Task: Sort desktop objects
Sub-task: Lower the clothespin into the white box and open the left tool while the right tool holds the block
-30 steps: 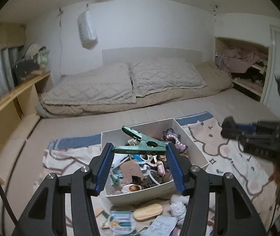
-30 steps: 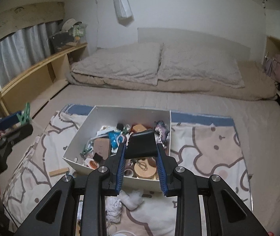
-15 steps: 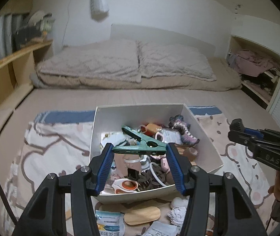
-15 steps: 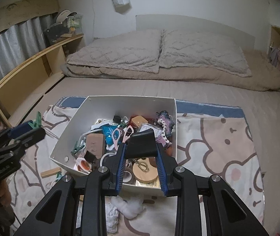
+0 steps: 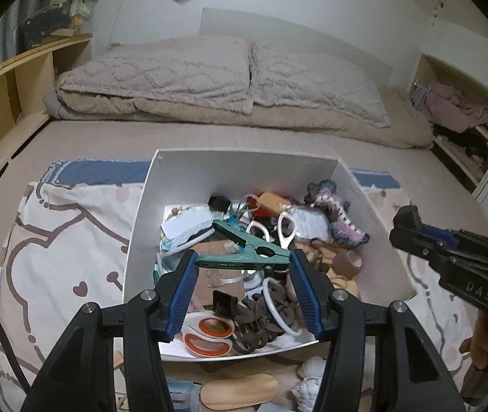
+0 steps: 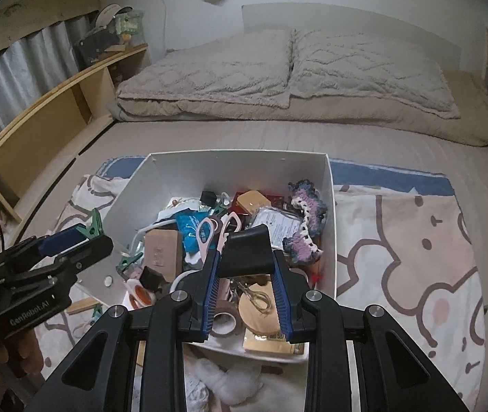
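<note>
Green plastic clothespin [image 5: 244,255], ridged blue fingers [image 5: 184,288], white rectangular box [image 5: 244,168]

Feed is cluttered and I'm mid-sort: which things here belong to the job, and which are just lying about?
In the job:
green clothespin in the left hand-held gripper
black clip in the right hand-held gripper
white box

Lying about:
pillows
wooden shelf

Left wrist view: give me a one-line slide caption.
Left gripper clamps a green clothespin over the cluttered white box, with the right gripper alongside on the bed.
</note>
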`<state>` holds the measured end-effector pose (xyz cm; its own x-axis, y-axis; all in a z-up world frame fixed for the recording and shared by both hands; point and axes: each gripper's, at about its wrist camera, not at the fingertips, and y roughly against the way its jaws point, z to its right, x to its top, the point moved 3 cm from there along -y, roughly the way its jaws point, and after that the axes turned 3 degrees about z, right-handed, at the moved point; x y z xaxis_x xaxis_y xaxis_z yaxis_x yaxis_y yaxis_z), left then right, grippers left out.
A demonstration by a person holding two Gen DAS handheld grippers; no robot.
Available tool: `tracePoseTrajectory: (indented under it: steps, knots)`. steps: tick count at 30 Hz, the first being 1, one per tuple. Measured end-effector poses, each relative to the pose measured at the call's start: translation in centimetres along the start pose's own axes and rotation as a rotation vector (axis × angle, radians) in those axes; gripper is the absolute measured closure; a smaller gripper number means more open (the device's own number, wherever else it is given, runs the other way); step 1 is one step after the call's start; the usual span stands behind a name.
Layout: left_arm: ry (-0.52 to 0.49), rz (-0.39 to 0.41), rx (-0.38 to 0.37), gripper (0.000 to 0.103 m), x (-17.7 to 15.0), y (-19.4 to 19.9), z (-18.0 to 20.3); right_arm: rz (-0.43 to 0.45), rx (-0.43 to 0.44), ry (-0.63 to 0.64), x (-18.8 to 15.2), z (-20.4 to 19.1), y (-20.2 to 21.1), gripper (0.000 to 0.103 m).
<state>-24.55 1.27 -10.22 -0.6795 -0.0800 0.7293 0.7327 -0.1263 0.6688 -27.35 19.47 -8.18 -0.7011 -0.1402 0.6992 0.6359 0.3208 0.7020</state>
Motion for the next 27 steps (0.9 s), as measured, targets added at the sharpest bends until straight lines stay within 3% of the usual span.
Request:
tracePoseTrajectory:
  steps: [15,27]
  knots:
    - [-0.032,-0.093,0.147,0.049,-2.1,-4.0,-1.8,-0.1,-0.014,0.022,-1.3,1.1,-4.2,0.073]
    - [-0.011,-0.148,0.173,0.048,-3.0,-5.2,-2.9,-0.173,0.015,0.073,-2.1,-1.0,-6.4,0.073]
